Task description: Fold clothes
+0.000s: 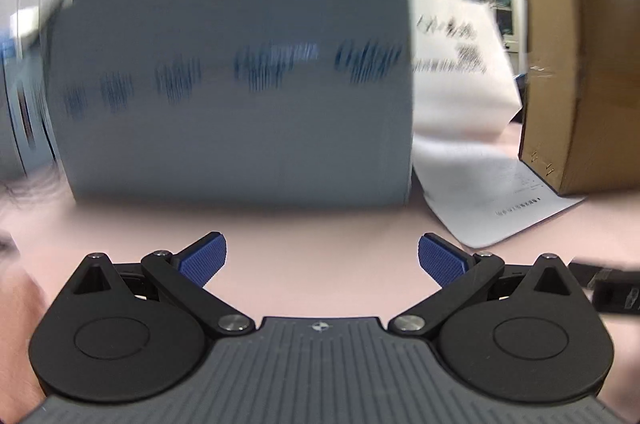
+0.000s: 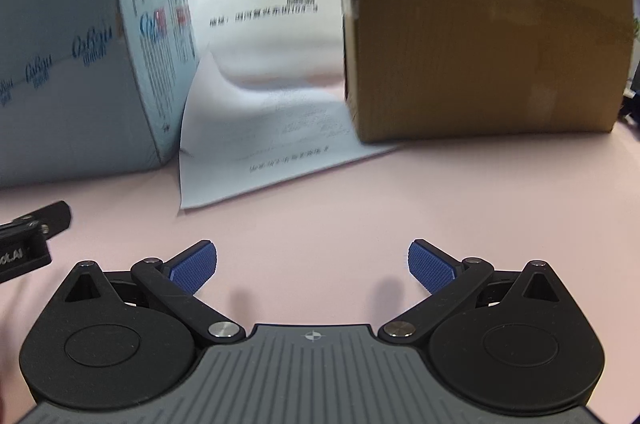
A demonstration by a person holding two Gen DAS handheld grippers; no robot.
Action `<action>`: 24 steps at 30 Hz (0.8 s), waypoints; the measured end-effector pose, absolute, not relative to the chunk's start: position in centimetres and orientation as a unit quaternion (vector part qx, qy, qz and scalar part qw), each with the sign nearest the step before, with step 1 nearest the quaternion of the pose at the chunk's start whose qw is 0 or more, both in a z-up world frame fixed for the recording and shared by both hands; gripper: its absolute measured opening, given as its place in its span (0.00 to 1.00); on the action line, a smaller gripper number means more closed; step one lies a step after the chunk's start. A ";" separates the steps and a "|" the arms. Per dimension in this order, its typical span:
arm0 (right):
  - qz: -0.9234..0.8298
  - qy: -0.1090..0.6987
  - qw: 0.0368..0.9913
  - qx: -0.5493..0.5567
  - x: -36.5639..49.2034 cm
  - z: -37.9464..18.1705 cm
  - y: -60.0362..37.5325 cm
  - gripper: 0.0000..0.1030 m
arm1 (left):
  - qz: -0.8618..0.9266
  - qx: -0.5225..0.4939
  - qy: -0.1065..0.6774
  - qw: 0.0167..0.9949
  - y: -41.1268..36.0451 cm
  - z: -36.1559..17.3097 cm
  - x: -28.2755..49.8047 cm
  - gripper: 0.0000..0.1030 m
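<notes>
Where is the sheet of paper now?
The paper lies on the pink table, centre-left in the right wrist view, between the blue box and the cardboard box.

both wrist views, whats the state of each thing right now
left gripper: open, empty, over bare pink table
right gripper: open, empty
blue-grey box: upright, closed
cardboard box: upright, taped shut
white bag: slumped between the boxes
printed sheet: flat on table
clothes: none in view

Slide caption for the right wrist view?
Open right gripper over bare pink table, facing blue box, white bag, cardboard box.
</notes>
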State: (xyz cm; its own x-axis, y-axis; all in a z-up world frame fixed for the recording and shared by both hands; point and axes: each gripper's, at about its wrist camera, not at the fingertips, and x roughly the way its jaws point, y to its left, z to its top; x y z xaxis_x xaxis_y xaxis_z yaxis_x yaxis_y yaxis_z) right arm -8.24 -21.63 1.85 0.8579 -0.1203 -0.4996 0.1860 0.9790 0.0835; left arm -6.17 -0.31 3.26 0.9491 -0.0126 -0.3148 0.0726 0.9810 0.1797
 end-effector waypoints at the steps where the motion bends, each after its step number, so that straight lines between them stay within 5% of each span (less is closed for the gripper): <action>1: -0.076 0.239 0.966 0.065 -9.1 2.4 -21.5 1.00 | -0.028 0.121 0.144 0.982 -0.6 3.6 -7.0 1.00; 10: -0.051 0.127 0.984 0.117 -16.4 6.2 -20.4 1.00 | -0.028 0.042 0.078 0.996 2.9 7.5 -11.6 1.00; 24: 0.115 0.144 0.983 0.027 -16.6 7.7 -9.7 1.00 | 0.149 0.000 0.085 0.985 19.9 9.5 -19.6 1.00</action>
